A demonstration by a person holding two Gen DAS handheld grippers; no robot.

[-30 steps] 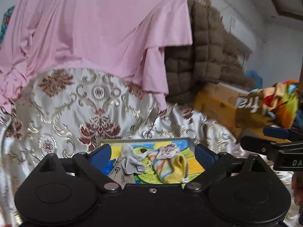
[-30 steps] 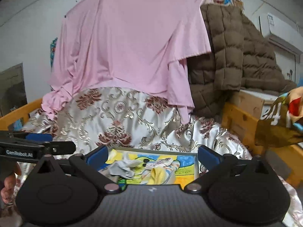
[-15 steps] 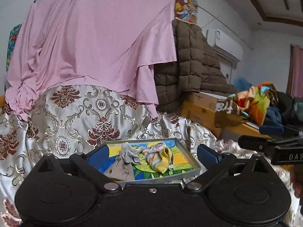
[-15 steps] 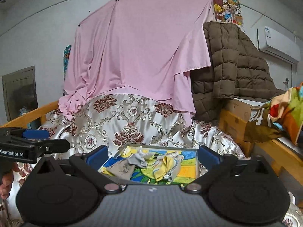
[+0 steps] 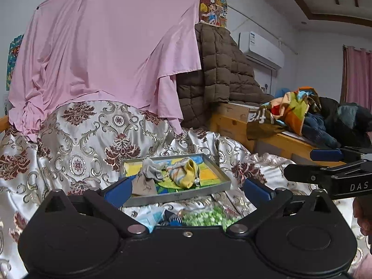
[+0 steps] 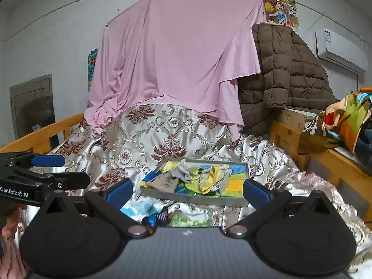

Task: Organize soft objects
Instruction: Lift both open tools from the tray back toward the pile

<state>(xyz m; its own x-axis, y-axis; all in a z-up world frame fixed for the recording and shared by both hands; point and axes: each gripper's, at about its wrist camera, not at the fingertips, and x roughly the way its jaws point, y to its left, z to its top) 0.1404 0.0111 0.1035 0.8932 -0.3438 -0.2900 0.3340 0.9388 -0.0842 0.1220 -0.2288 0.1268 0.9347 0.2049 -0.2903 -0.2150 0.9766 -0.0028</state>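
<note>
A grey-rimmed tray (image 5: 181, 194) with a colourful bottom lies on the patterned bedspread; it also shows in the right wrist view (image 6: 193, 198). In it lie a grey sock (image 5: 152, 171), a tan sock (image 5: 143, 184) and a yellow striped sock (image 5: 184, 174). More small socks, light blue (image 5: 152, 216), dark blue (image 6: 155, 218) and green (image 5: 209, 216), lie on the bedspread in front of the tray. My left gripper (image 5: 187, 189) is open and empty, held back from the tray. My right gripper (image 6: 188, 190) is open and empty, also short of the tray.
A pink sheet (image 5: 104, 53) hangs behind the silver floral bedspread (image 5: 93, 134). A brown quilted coat (image 5: 220, 74) drapes over the wooden bed frame (image 6: 334, 165) at the right, with a colourful clothes pile (image 5: 295, 109). A wooden rail (image 6: 39, 137) runs at the left.
Both grippers have pulled back and up from the tray, which now looks smaller and farther. The loose socks in front of the tray have come into view. Both stay open.
</note>
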